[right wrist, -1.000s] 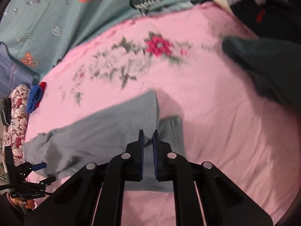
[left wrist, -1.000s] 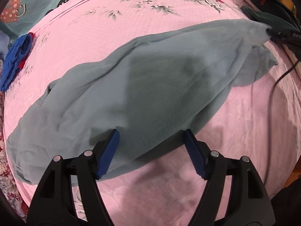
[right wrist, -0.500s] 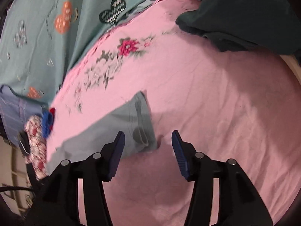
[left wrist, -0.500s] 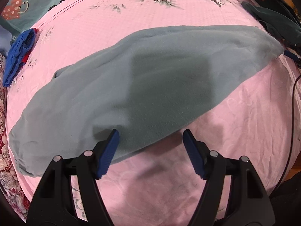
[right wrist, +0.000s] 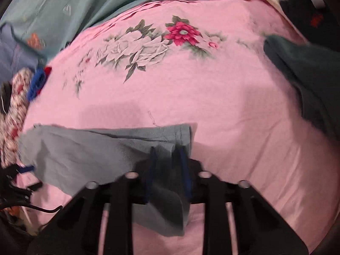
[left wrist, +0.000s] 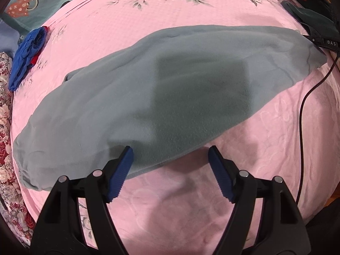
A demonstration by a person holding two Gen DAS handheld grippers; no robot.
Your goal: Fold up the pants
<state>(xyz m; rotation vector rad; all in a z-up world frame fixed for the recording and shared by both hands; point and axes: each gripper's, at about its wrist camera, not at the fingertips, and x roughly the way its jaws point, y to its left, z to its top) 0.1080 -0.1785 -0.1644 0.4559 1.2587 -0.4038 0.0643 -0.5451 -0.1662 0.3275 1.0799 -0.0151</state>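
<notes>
Pants of grey-blue fleece (left wrist: 161, 97) lie lengthwise on the pink floral bedsheet (left wrist: 265, 148), cross folds undone. Left claw (left wrist: 170, 159) gapes empty; right claw (right wrist: 167, 159) nearly closed on their end, grip unclear.

Warm overhead light; boxy shadow on grey pants (left wrist: 170, 97). Left view sharp, right view motion-blurred, soft. Heavy fisheye bending, dark vignetted corners.

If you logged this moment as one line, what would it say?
task: fold pants | left gripper: open, at pants edge | right gripper: closing on pants end | surface: pink bedsheet
</notes>
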